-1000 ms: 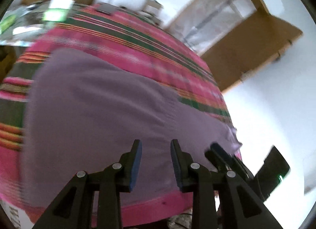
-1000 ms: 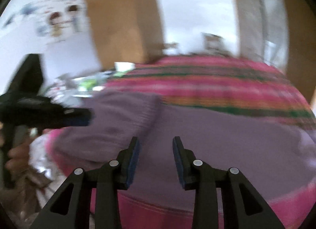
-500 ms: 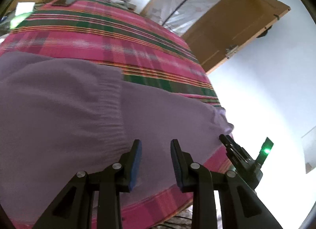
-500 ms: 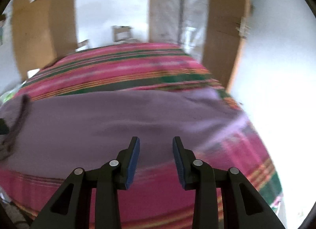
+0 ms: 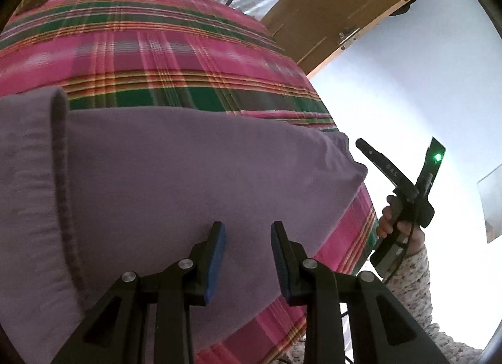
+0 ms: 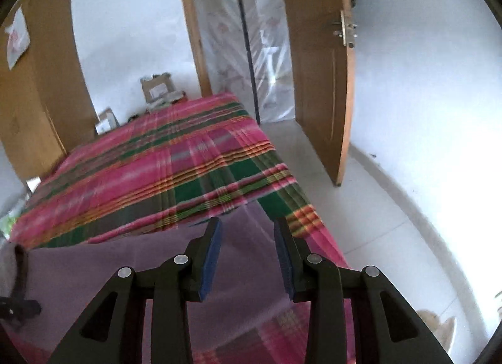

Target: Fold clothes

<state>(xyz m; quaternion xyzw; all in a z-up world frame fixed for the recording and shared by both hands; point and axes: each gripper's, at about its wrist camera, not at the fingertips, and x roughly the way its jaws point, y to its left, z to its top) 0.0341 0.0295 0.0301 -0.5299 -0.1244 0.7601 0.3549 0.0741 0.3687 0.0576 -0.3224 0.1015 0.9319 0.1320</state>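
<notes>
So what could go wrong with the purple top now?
1. The top lies near the bed's edge, so a tug might slide it off onto the floor.
2. Both claws, left and right, are open and hold nothing; one might pinch the cover too.

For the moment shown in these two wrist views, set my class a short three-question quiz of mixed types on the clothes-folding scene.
1. True or false: the left claw is clamped on the purple garment.
2. What covers the surface under the garment: (a) a bare wooden top, (b) a pink and green plaid cloth, (c) a white sheet?
3. Fill in: beyond the surface, the wooden ____ stands open.

Key: 1 false, both claws hover open and empty, including the right claw. 2 b. 3 door.
</notes>
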